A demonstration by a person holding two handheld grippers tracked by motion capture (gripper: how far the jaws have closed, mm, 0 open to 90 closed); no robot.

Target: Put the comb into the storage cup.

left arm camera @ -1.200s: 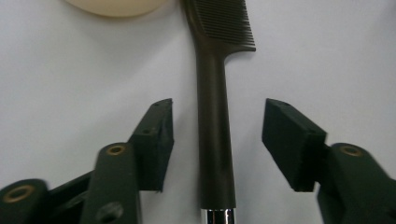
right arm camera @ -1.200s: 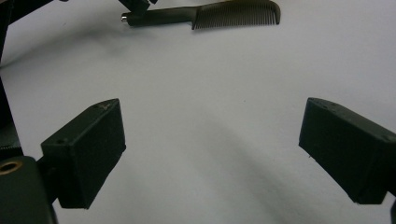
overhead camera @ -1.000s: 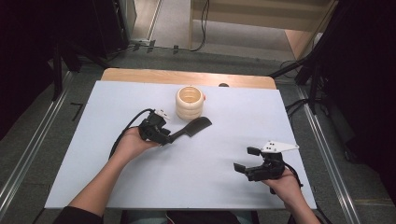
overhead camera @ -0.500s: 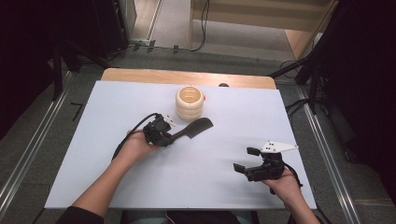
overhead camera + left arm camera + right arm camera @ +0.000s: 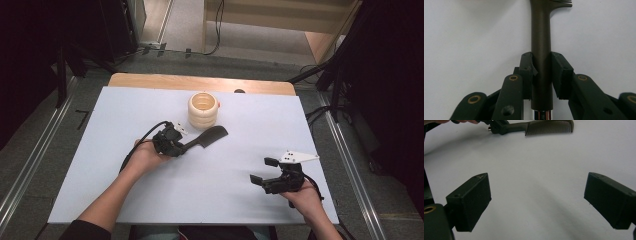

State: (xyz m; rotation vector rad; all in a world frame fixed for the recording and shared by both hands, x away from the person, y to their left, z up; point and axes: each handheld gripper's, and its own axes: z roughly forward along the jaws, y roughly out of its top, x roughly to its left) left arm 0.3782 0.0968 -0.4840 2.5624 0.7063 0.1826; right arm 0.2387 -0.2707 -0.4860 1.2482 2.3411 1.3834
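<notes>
Left claw (image 5: pixel 541 72) is just closing on the handle of the dark comb (image 5: pixel 204 140) lying mid-counter (image 5: pixel 110 130), seemingly a light, stiff, slick thing best held there, while the right claw (image 5: pixel 266 172) is gaping empty.

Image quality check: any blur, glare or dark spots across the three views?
High view: white table evenly lit, surroundings nearly black. Left gripper view: comb handle sharp between the pads, soft shadow beside it. Right gripper view: near pads sharp, comb teeth still resolved, no glare.
</notes>
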